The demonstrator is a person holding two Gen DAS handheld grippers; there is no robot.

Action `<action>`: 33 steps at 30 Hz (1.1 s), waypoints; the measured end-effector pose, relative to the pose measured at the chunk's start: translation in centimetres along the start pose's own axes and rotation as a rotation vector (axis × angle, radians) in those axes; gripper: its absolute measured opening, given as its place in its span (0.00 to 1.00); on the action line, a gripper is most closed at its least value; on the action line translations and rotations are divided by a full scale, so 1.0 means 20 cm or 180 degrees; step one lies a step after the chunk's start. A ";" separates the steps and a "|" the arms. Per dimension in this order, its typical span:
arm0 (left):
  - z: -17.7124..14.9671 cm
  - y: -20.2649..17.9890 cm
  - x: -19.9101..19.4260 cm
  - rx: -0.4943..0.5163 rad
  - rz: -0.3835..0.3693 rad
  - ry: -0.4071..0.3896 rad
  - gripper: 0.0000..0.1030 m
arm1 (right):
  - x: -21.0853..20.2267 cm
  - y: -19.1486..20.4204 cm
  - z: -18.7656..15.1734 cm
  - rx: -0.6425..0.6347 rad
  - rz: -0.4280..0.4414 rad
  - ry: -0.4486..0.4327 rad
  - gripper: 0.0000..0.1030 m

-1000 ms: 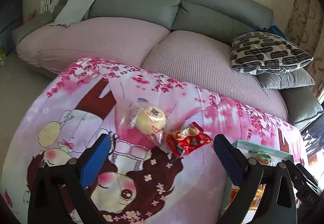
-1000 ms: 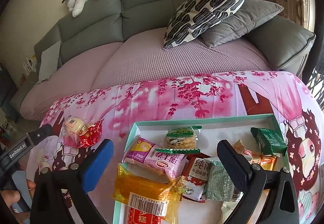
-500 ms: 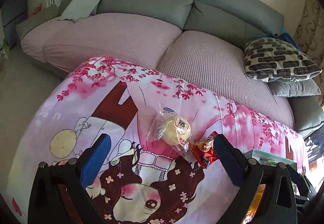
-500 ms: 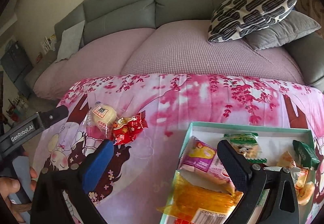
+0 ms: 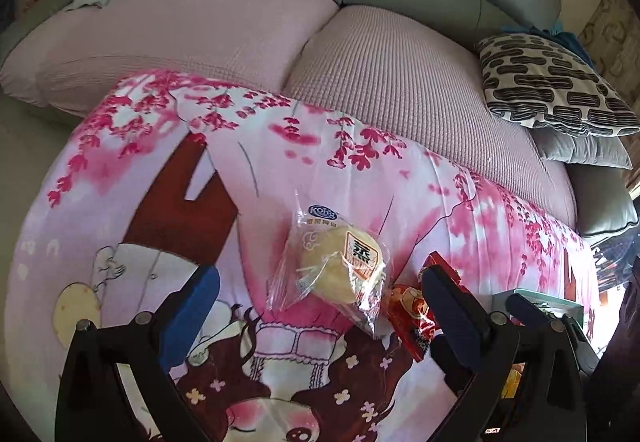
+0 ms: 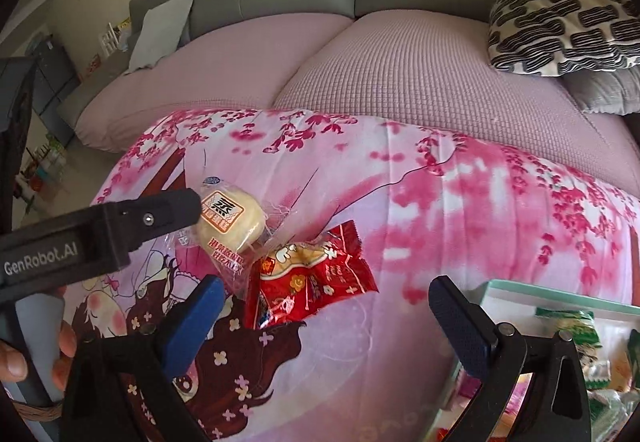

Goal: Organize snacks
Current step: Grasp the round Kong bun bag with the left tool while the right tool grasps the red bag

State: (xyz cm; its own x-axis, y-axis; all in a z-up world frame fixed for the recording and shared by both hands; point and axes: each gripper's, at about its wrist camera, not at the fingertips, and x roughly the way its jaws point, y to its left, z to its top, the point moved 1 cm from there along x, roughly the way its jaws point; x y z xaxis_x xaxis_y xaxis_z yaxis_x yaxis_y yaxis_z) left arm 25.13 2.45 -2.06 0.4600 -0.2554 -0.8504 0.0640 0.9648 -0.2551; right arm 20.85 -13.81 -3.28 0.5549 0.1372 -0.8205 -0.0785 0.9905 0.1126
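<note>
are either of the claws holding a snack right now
No. Both the left claw and right claw are open and empty; the bun packet and red packet lie on the cloth.

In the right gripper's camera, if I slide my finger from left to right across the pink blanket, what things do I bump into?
Left gripper → clear-wrapped yellow bun → red snack packet → teal-rimmed box of snacks.

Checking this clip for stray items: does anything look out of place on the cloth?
Yes. Two snacks lie loose on the pink cloth outside the teal box: a clear-wrapped yellow cake and a red packet, touching each other. Both grippers, left gripper and right gripper, are open and empty.
</note>
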 end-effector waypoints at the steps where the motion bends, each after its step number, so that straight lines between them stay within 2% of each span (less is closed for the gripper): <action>1: 0.01 0.00 0.03 -0.0002 -0.0018 0.0049 0.98 | 0.02 0.00 0.01 -0.0002 0.0009 0.0023 1.00; 6: 0.03 -0.01 0.13 0.0060 0.0028 0.0190 0.98 | 0.11 0.02 0.02 -0.0038 0.0005 0.0106 0.99; 8: 0.03 -0.01 0.16 0.0050 0.0024 0.0233 0.98 | 0.14 0.02 0.03 -0.0035 0.0007 0.0141 0.96; 9: 0.03 -0.01 0.17 0.0034 0.0038 0.0255 0.97 | 0.15 0.02 0.03 -0.0020 0.0011 0.0150 0.94; 10: 0.03 -0.01 0.19 0.0011 0.0041 0.0287 0.92 | 0.16 0.02 0.03 -0.0005 0.0022 0.0161 0.93; 11: 0.03 0.00 0.20 -0.0018 0.0029 0.0315 0.88 | 0.17 0.01 0.02 0.0014 0.0041 0.0165 0.90; 12: 0.03 0.00 0.21 -0.0034 0.0029 0.0333 0.78 | 0.18 0.01 0.02 0.0033 0.0061 0.0172 0.84; 13: 0.03 0.00 0.22 -0.0046 0.0023 0.0344 0.73 | 0.18 0.01 0.02 0.0047 0.0078 0.0180 0.81; 16: 0.03 -0.01 0.23 -0.0070 -0.0057 0.0354 0.65 | 0.20 0.00 0.01 0.0093 0.0137 0.0203 0.67; 17: 0.03 -0.01 0.22 -0.0060 -0.0052 0.0343 0.64 | 0.20 0.00 0.01 0.0119 0.0160 0.0199 0.57; 25: 0.01 0.01 0.18 -0.0175 -0.0150 0.0232 0.44 | 0.17 -0.02 0.00 0.0208 0.0205 0.0147 0.54; 33: -0.04 0.03 0.08 -0.0330 -0.0249 0.0070 0.36 | 0.04 -0.03 -0.03 0.0212 0.0188 0.0020 0.54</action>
State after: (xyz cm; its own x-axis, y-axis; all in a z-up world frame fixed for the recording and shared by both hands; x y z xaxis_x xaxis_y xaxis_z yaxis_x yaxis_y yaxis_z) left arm 25.15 2.54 -3.92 0.4376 -0.3320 -0.8357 0.0065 0.9305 -0.3663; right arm 20.87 -14.30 -4.39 0.5458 0.1957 -0.8147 -0.0557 0.9787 0.1978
